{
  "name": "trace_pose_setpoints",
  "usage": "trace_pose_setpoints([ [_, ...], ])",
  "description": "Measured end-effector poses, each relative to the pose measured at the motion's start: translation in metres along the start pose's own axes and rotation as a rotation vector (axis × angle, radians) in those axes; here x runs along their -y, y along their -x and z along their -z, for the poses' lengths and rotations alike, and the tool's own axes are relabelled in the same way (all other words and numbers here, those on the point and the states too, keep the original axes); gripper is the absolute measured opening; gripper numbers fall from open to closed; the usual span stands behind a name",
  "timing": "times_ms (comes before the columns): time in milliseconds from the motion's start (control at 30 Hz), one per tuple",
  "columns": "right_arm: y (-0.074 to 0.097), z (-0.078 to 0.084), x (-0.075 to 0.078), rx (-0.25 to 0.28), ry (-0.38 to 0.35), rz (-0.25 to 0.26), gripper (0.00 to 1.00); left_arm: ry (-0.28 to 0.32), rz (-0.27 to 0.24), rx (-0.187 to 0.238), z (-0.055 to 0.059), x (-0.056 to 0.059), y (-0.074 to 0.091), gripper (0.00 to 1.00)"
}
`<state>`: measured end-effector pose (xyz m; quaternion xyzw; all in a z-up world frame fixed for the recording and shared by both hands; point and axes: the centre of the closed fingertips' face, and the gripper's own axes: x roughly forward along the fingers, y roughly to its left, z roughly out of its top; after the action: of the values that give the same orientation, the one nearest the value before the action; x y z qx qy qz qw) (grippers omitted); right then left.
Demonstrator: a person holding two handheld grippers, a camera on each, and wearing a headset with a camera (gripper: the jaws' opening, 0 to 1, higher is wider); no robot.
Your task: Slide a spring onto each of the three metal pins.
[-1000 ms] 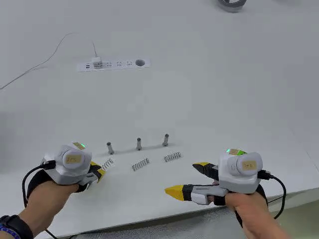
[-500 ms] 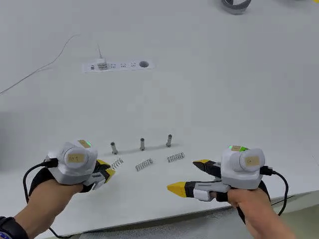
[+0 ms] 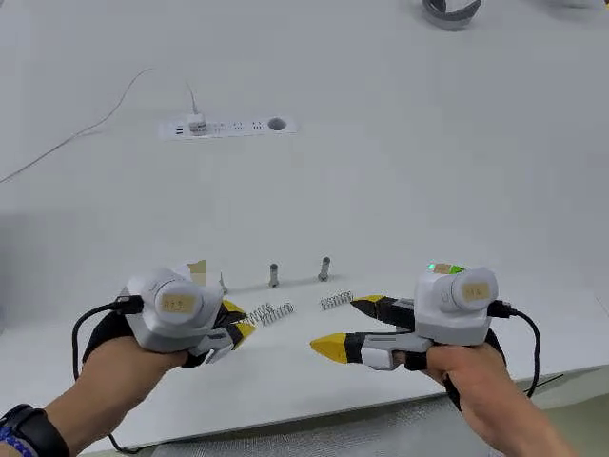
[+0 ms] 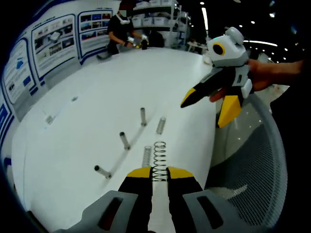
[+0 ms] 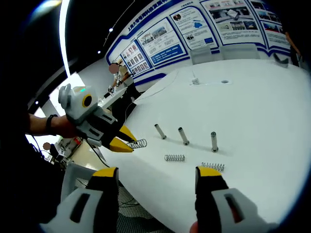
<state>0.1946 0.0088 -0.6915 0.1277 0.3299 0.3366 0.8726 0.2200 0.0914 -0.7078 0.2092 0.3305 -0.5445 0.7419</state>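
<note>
Three short metal pins stand upright in a row on the white table: left [image 3: 223, 283], middle [image 3: 274, 276] and right [image 3: 324, 268]. My left gripper [image 3: 242, 325] is shut on one spring [image 4: 158, 158], holding it off the table in front of the pins; the right gripper view shows that spring [image 5: 137, 143] at its tips. Two more springs lie flat in front of the pins, one in the middle [image 3: 284, 308] and one to the right [image 3: 335, 300]. My right gripper [image 3: 338, 324] hovers open near the right spring with nothing between its fingers [image 5: 208, 173].
A white power strip [image 3: 228, 126] with a plugged-in cable lies far back on the table. A grey ring-shaped object [image 3: 452, 8] sits at the far top edge. The table's front edge [image 3: 314, 419] runs just below both hands.
My left gripper has shut on the leftmost spring, lifted it and moved right toward the pins. The right gripper has shifted slightly left and stayed open.
</note>
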Motion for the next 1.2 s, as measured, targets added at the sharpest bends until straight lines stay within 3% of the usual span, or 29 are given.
trace_pose_setpoints([
  [267,-0.006,-0.009,-0.013,0.013,-0.02,-0.056,0.56,-0.068,0.044,0.012,-0.017,0.02,-0.004,0.11],
  [600,-0.012,-0.01,-0.025,0.001,-0.048,-0.118,0.44,-0.125,0.092,0.032,-0.033,0.04,-0.006,0.11],
  [800,-0.014,-0.01,-0.031,-0.004,-0.088,-0.167,0.3,-0.15,0.114,0.05,-0.04,0.047,-0.003,0.11],
  [1200,-0.012,-0.013,-0.041,-0.003,-0.156,-0.245,0.16,-0.207,0.148,0.057,-0.042,0.053,-0.001,0.11],
])
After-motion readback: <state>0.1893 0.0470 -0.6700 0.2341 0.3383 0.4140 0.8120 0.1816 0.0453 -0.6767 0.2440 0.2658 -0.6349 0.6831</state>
